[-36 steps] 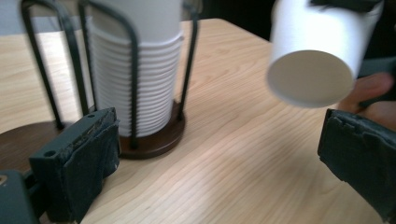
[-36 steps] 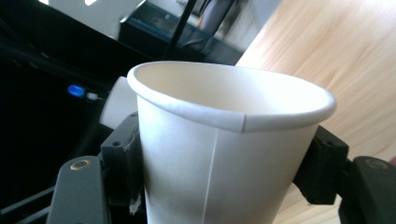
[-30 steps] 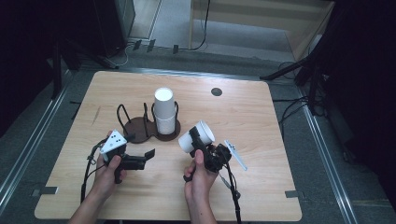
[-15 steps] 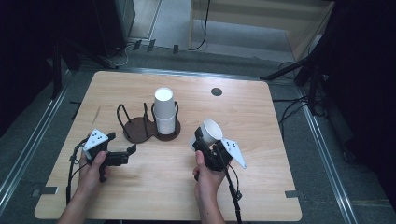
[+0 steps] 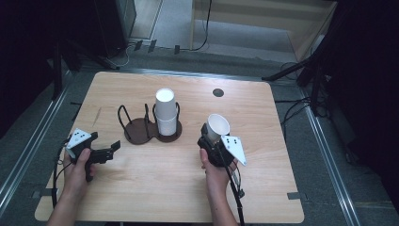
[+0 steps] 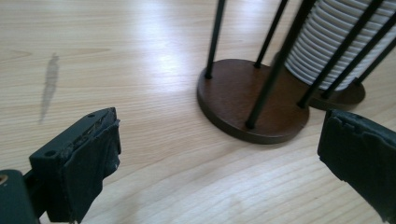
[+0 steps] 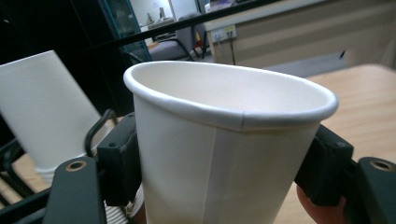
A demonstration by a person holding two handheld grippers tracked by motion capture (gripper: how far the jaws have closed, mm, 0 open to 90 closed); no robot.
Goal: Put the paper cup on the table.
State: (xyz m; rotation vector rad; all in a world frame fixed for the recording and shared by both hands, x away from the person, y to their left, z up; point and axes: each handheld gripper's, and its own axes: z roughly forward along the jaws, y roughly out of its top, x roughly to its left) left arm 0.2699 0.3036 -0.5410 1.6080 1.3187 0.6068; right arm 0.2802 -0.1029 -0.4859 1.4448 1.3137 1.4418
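2 grippers, 2 hands, 1 loose paper cup point(image 5: 218, 126), 1 cup stack point(image 5: 165, 111), 1 two-ring holder point(image 5: 148, 126), all on 1 wooden table point(image 5: 141, 197)

Right gripper point(image 5: 211, 136), high view: sits right of table centre, jaws clamped on the paper cup, one jaw on each side of the cup wall. Cup rim tips up and away from the person. Right gripper view confirms it: cup point(image 7: 224, 149) pinched between both black jaws, mouth open, inside looks empty. White stack point(image 7: 42, 112) shows behind it to the left

Left gripper point(image 5: 109, 151): near the table's left-front part, jaws spread wide, nothing between them. In left gripper view the pads point(image 6: 91, 158) stand well apart over bare wood; holder base point(image 6: 252, 105) lies ahead, thin black rods rising from it; ribbed bottom of the stack point(image 6: 336, 46) sits in the far ring

Holder has 2 round brown discs joined: left ring empty, right ring carries the stack. Exact no. of cups in the stack can't be told

Room: wide bare wood along the front edge, between the two hands, and on the right side past the held cup. Small dark round spot point(image 5: 218, 92) near the back edge. Held cup is near the holder, not touching. Left gripper is near the holder's empty ring, apart from it
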